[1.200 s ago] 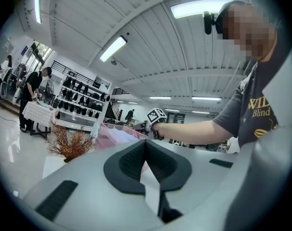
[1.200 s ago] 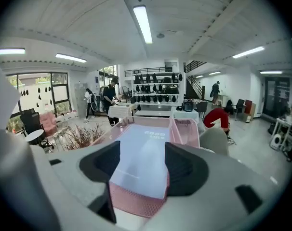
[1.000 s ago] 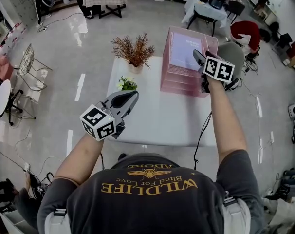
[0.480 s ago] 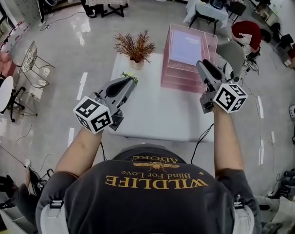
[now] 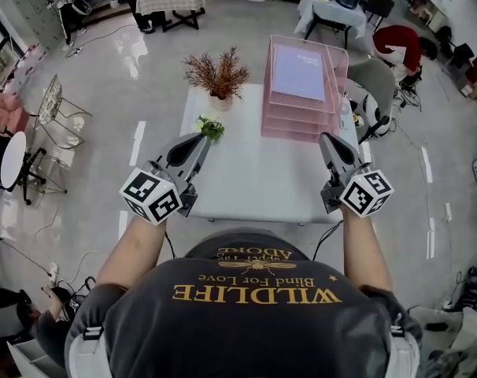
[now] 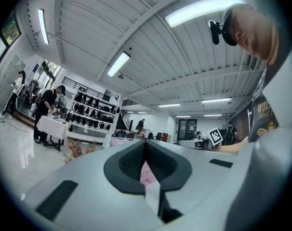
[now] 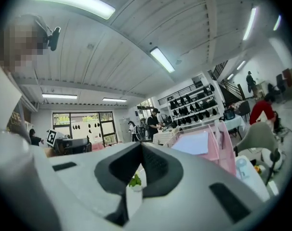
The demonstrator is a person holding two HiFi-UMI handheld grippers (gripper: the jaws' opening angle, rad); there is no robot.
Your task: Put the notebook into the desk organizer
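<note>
Withdrawn from the pink desk organizer, my right gripper hangs shut and empty near the shut, empty left gripper over the tabletop; the notebook lies in the top tray, seemingly placed.

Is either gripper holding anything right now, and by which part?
Nothing is held. The left gripper and right gripper are both shut and empty; the notebook lies in the top tray of the desk organizer.

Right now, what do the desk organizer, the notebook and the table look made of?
Desk organizer: pink, see-through-looking walls, so translucent plastic or fine mesh; cannot tell which.
Notebook: flat matte lavender cover, probably paper or card.
Table: smooth white top, likely laminate or painted board.
</note>
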